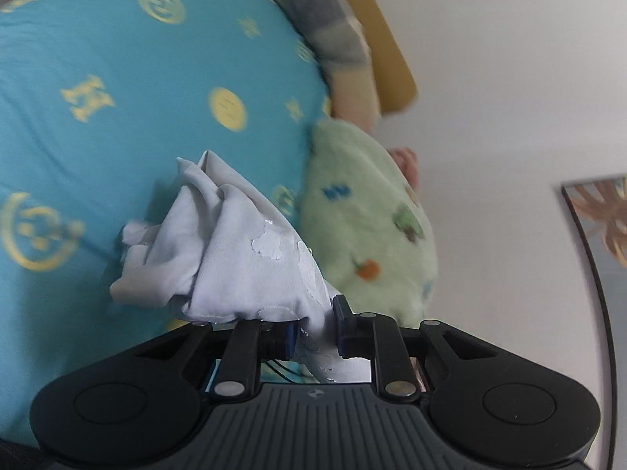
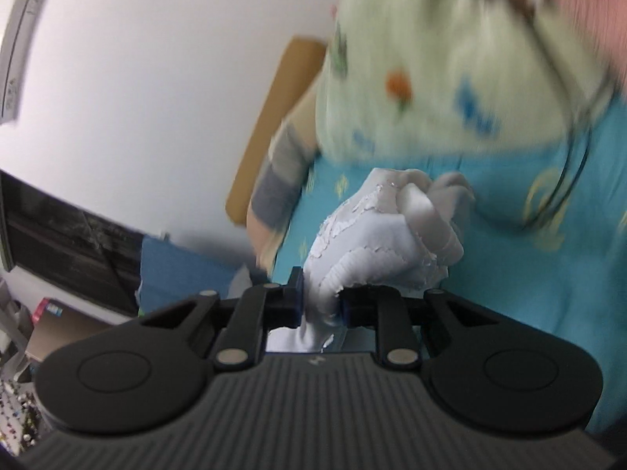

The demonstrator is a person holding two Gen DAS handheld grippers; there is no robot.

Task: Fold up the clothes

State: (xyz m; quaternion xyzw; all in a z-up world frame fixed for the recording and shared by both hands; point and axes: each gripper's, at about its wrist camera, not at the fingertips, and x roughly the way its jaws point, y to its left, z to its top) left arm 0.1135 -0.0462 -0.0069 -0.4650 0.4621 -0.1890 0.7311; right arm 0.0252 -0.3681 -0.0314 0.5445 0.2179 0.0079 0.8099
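A white wall (image 1: 509, 58) rises behind the turquoise-sheeted bed (image 1: 137, 78).

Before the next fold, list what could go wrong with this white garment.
1. Both the left gripper and the right gripper pinch only a bunched edge of the white garment, so it may slip out.
2. The cloth hangs crumpled, so creases may get folded in.
3. The green blanket lies close and could snag.

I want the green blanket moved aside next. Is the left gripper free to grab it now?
Probably not: the left gripper is shut on the white garment. The green blanket lies just beyond, unobstructed.
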